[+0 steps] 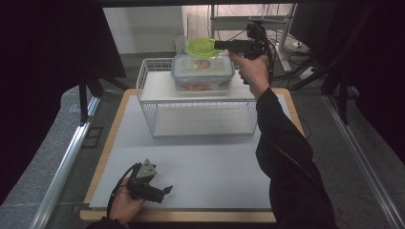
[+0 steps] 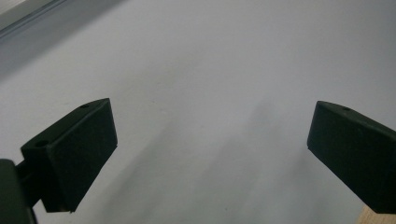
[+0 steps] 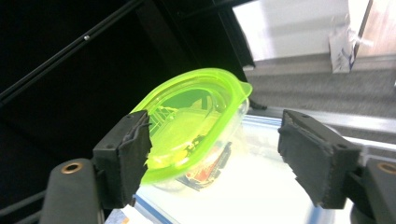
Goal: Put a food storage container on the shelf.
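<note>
A small clear tub with a lime-green lid stands on top of a clear food box with a blue-rimmed lid. That box sits on the upper shelf of a white wire rack. My right gripper reaches in level from the right, open. The green lid lies between its jaws, close to the left pad and well apart from the right pad. My left gripper rests low over the grey table at the front left, open with nothing between its jaws.
The rack's lower shelf holds nothing. The grey mat lies on a wooden board. Black curtains hang on both sides, a metal rail runs along the left, and shelving with cables stands behind the rack.
</note>
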The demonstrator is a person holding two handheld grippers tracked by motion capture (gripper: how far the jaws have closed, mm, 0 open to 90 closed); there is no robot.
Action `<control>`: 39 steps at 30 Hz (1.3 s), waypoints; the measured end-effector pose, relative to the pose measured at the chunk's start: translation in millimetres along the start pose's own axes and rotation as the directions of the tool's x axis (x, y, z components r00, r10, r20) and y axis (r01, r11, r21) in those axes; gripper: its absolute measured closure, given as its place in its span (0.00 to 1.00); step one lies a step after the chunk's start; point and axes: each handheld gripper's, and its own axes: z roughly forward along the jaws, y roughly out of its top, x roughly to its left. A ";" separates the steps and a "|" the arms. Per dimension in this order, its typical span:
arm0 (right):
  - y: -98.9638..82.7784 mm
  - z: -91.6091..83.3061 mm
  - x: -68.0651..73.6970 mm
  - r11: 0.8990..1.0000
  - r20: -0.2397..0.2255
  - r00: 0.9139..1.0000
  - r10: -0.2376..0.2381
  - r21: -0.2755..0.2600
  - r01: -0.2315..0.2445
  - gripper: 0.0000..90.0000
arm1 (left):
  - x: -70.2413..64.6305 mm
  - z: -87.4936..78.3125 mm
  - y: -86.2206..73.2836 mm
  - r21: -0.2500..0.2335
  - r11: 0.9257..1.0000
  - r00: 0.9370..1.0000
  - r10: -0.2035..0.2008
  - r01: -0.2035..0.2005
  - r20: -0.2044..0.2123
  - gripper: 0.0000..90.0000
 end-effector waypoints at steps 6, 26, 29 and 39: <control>-10.4 -19.1 1.2 0.997 -0.009 0.997 -0.079 0.006 0.079 0.24 | 0.6 -0.1 0.0 0.004 1.000 1.000 0.003 -0.003 -0.002 0.01; -183.9 -80.7 4.8 0.902 -0.003 0.911 -0.412 0.141 0.408 0.05 | -0.5 -0.3 0.5 0.002 1.000 1.000 0.008 -0.008 -0.018 0.01; -205.6 -86.0 -0.1 0.899 -0.010 0.910 -0.415 0.149 0.412 0.04 | -0.6 -0.1 0.4 0.003 1.000 1.000 0.008 -0.008 -0.019 0.01; -260.8 -97.7 -19.0 0.890 0.004 0.903 -0.430 0.170 0.423 0.04 | -1.1 0.8 0.5 0.013 1.000 1.000 0.016 -0.016 -0.020 0.01</control>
